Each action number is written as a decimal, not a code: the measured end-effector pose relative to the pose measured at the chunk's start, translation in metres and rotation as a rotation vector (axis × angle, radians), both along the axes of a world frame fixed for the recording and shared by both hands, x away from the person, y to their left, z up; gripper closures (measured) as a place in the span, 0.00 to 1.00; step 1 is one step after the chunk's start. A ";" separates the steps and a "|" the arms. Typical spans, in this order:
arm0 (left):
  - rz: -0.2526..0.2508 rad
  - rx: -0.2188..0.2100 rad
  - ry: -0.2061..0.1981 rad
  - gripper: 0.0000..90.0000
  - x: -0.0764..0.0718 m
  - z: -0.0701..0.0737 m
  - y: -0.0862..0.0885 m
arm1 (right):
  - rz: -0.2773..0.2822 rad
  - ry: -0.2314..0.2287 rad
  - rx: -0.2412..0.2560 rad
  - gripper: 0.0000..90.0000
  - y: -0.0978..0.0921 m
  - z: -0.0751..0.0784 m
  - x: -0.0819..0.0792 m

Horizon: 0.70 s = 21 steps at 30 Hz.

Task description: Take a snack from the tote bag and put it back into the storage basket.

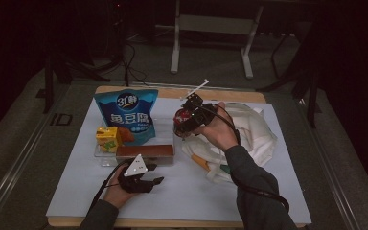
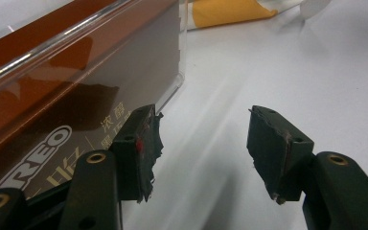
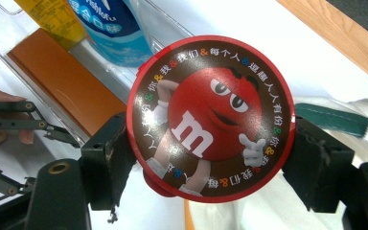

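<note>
right tongs [image 3: 206, 158] around m&m's tin [image 3: 211, 117]

The round candy tin [image 3: 211, 117] hides most of the white cloth bag [image 3: 335, 62] behind it. The brown cookie box [image 2: 52, 100] runs off the picture's left edge.

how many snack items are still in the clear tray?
3: blue pouch standing at the tray's back, yellow carton at its left front, brown Oreo box along the front. More may be hidden behind the pouch.
</note>
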<state>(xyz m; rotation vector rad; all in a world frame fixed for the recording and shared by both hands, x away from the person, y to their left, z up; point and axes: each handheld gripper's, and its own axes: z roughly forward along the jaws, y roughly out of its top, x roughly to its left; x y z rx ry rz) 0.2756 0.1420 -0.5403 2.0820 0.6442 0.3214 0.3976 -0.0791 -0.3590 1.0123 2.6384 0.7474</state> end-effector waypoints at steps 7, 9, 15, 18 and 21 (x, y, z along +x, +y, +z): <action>0.001 -0.002 0.001 0.49 0.000 0.000 0.000 | 0.004 0.001 -0.001 0.29 0.007 0.000 0.000; 0.002 -0.003 0.001 0.49 0.000 0.000 0.000 | 0.007 0.001 0.001 0.29 0.009 0.000 0.000; 0.002 -0.002 0.000 0.49 0.000 0.000 0.000 | 0.014 0.004 0.001 0.29 0.017 0.000 0.000; 0.001 -0.001 0.000 0.49 0.000 0.000 0.000 | 0.020 0.006 -0.002 0.29 0.022 -0.001 0.000; 0.001 -0.002 0.001 0.49 0.000 0.000 0.000 | 0.027 0.007 0.000 0.29 0.026 -0.001 -0.001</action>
